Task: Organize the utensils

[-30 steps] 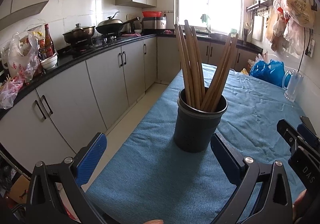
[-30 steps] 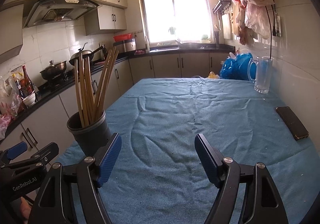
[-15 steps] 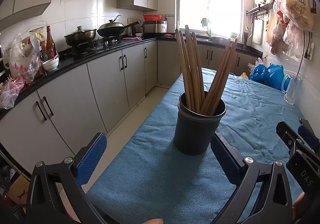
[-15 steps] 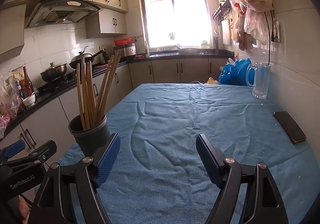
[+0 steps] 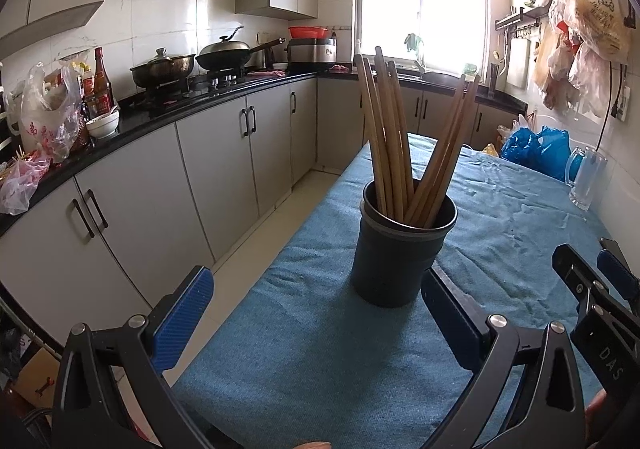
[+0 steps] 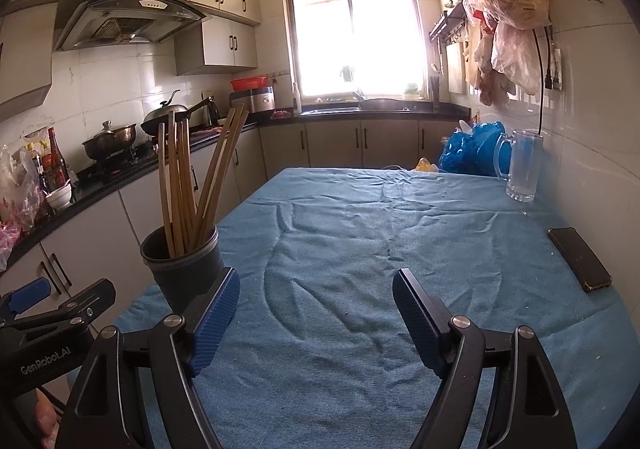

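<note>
A dark cup (image 5: 402, 249) full of chopsticks (image 5: 390, 137) stands upright on the blue cloth (image 5: 320, 349), near the table's left edge. The left gripper (image 5: 316, 313) is spread wide and empty — the cup sits just beyond its right finger. The right gripper (image 6: 316, 309) is also released, holding nothing. Only the right view shows a phone (image 6: 579, 259) lying far right on the cloth; a glass mug (image 6: 522, 165) appears in both.
</note>
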`<state>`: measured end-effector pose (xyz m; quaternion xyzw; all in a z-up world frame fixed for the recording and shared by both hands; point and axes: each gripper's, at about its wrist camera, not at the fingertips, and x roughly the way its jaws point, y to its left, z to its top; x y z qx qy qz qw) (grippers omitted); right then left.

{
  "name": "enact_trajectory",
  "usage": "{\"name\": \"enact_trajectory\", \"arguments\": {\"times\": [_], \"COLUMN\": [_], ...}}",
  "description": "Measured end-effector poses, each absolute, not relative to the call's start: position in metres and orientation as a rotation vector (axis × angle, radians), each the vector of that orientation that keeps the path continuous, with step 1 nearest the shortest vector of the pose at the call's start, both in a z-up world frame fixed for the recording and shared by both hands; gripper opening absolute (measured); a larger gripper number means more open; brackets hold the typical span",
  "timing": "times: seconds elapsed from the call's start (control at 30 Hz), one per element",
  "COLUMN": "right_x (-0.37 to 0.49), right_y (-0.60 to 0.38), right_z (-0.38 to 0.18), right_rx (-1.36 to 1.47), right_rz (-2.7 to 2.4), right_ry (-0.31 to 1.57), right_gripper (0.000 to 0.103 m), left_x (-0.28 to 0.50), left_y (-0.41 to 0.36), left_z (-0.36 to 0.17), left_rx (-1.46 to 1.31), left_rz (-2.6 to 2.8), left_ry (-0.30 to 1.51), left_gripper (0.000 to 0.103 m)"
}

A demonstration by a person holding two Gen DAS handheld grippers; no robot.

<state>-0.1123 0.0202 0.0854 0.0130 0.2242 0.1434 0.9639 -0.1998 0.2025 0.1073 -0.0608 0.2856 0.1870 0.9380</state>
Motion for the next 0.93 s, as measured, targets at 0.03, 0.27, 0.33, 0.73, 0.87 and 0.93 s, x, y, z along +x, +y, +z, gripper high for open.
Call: {"name": "enact_trajectory", "arguments": {"times": [0.03,0.27,0.33,0.73,0.87,0.93], "right_x": [-0.112,-0.113,-0.113,-0.111,-0.11,-0.108], "right_y": [0.021,0.022,0.022,0.024,0.02,0.017], "right_z": [0.085,0.084,0.084,0.082,0.08,0.078], "right_rx": [0.024,0.022,0.022,0.015,0.021,0.017], "right_rz": [0.291,0.294,0.294,0.306,0.318,0.318], "right_ry": [0.454,0.457,0.457,0.458,0.471,0.481], "right_gripper": [0.083,0.084,0.084,0.084,0.085,0.086], "left_x": [-0.2,-0.2,-0.2,-0.201,-0.199,-0.195], "left_y": [0.202,0.202,0.202,0.204,0.2,0.195], "left_z": [0.107,0.106,0.106,0.116,0.12,0.121], "left_rx": [-0.126,-0.133,-0.133,-0.125,-0.109,-0.108], "left_rz": [0.384,0.383,0.383,0.39,0.386,0.356], "left_ry": [0.587,0.595,0.595,0.575,0.571,0.589], "left_gripper": [0.103,0.103,0.103,0.103,0.103,0.103]}}
